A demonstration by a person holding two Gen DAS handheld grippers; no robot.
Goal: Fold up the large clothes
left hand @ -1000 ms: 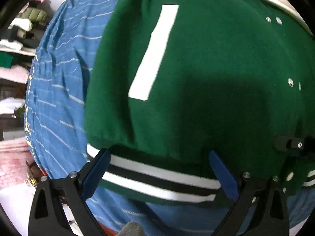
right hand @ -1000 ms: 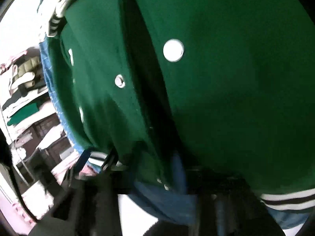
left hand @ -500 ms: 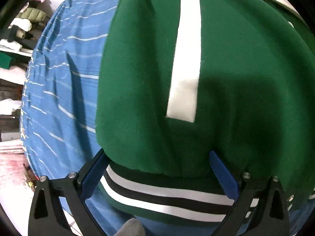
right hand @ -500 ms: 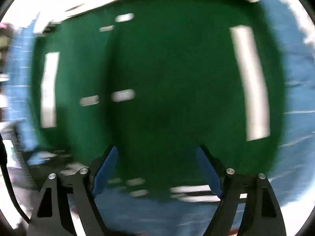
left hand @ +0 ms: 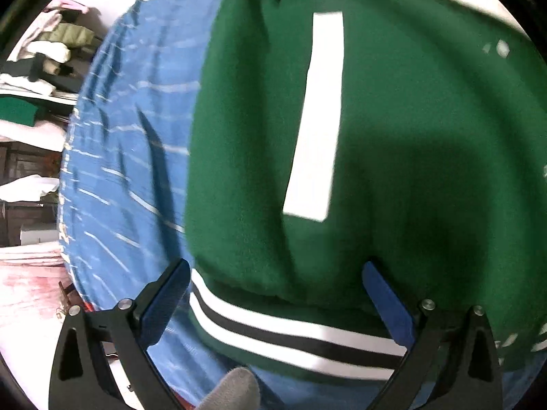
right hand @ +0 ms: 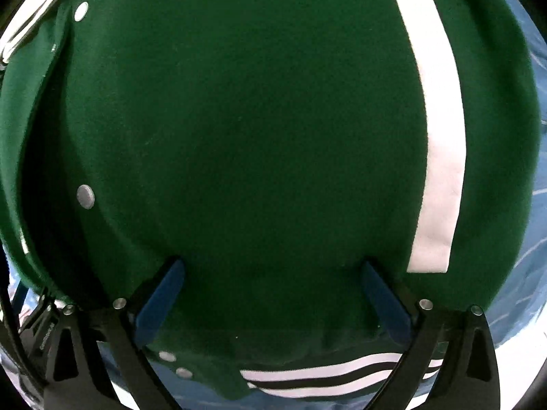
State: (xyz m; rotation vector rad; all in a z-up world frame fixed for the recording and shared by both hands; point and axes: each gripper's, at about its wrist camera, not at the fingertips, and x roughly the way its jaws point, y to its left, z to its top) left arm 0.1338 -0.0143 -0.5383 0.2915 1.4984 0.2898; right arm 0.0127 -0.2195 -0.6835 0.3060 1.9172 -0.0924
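A green varsity jacket (left hand: 393, 143) lies spread on a blue striped cloth (left hand: 130, 171). It has a white pocket stripe (left hand: 318, 116), metal snaps and a black-and-white ribbed hem (left hand: 290, 338). My left gripper (left hand: 277, 273) is open and empty, just above the jacket's lower left part, the hem between its fingers. In the right wrist view the jacket (right hand: 256, 119) fills the frame, with snaps (right hand: 85, 196) at left and a white stripe (right hand: 441, 157) at right. My right gripper (right hand: 273, 273) is open and empty, close over the cloth above the hem (right hand: 338, 372).
Shelves with folded clothes (left hand: 37, 78) stand at the far left. A pink-patterned surface (left hand: 30, 294) lies below the blue cloth's left edge. A grey gloved fingertip (left hand: 232, 389) shows at the bottom edge.
The right gripper has swung from the jacket's snap placket to face its right front panel squarely and closer. The left view has shifted slightly, showing more of the hem.
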